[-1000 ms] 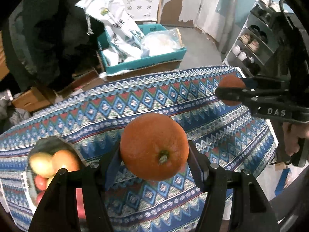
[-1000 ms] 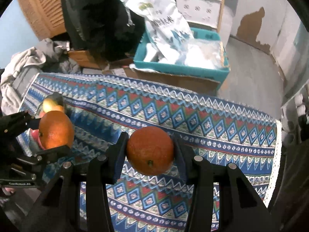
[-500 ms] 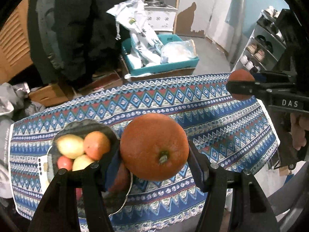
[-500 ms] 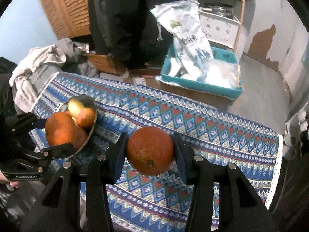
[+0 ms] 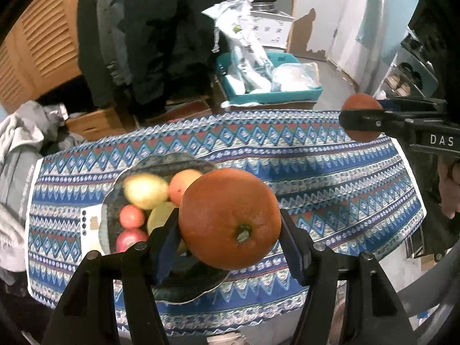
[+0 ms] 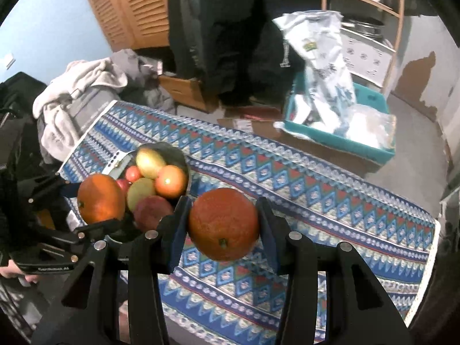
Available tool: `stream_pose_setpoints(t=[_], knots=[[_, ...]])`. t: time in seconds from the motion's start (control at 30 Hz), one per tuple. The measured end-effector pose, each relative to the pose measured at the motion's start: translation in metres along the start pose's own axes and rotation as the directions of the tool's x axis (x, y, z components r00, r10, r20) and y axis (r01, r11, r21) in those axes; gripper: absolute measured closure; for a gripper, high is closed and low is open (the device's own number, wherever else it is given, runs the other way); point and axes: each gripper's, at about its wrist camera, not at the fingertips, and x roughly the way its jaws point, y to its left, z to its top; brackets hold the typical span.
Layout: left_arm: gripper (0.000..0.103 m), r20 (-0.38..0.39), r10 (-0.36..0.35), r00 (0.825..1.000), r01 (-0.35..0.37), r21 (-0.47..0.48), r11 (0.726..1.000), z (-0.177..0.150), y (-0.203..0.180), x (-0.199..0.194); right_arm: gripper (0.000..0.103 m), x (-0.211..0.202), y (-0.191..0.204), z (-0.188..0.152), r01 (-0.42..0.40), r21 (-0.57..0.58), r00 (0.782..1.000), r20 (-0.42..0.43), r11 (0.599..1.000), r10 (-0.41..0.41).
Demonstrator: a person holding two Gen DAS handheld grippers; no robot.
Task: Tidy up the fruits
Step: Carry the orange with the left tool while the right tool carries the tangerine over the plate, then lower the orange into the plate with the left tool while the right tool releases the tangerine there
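Transport step. Left gripper point(image 5: 230, 224) jaws grasp one orange point(image 5: 230, 218) above the fruit bowl point(image 5: 184, 290); right gripper point(image 6: 222, 224) jaws grasp another orange point(image 6: 223, 224), bowl to their left. Next: lower, release into bowl.

Dim indoor light, fisheye-warped edges, seemingly slight blur.

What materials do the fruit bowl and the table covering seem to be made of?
Fruit bowl: probably glazed ceramic or glass, dark and glossy; its wavy rim catches highlights, but the picture is blurred.
Table covering: woven or printed fabric, matte; it shows a blue, red and white zigzag pattern and drapes over the table edge.
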Motion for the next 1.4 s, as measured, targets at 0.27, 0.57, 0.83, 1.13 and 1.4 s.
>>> stream_pose_setpoints(t=[0.27, 0.57, 0.83, 1.13, 1.4], knots=[[0.037, -0.041, 0.028, 0.999, -0.03, -0.063, 0.998, -0.016, 0.031, 0.01, 0.057, 0.033, 0.03, 0.003, -0.043, -0.031, 0.997, -0.058, 0.999, 0.041], [0.037, -0.129, 0.018, 0.991, -0.033, -0.113, 0.993, -0.04, 0.056, 0.035, 0.057, 0.065, 0.055, 0.008, -0.072, -0.047, 0.991, -0.115, 0.996, 0.066], [0.037, -0.193, 0.006, 0.981, -0.034, -0.141, 0.989, -0.053, 0.07, 0.057, 0.057, 0.087, 0.072, 0.013, -0.094, -0.062, 0.985, -0.153, 0.994, 0.084], [0.037, -0.239, -0.006, 0.971, -0.035, -0.167, 0.985, -0.059, 0.082, 0.076, 0.057, 0.109, 0.084, 0.02, -0.115, -0.061, 0.977, -0.187, 0.992, 0.101], [0.034, -0.236, -0.044, 0.971, -0.014, -0.239, 0.971, -0.06, 0.1, 0.083, 0.057, 0.128, 0.098, 0.025, -0.137, -0.062, 0.971, -0.208, 0.989, 0.121]])
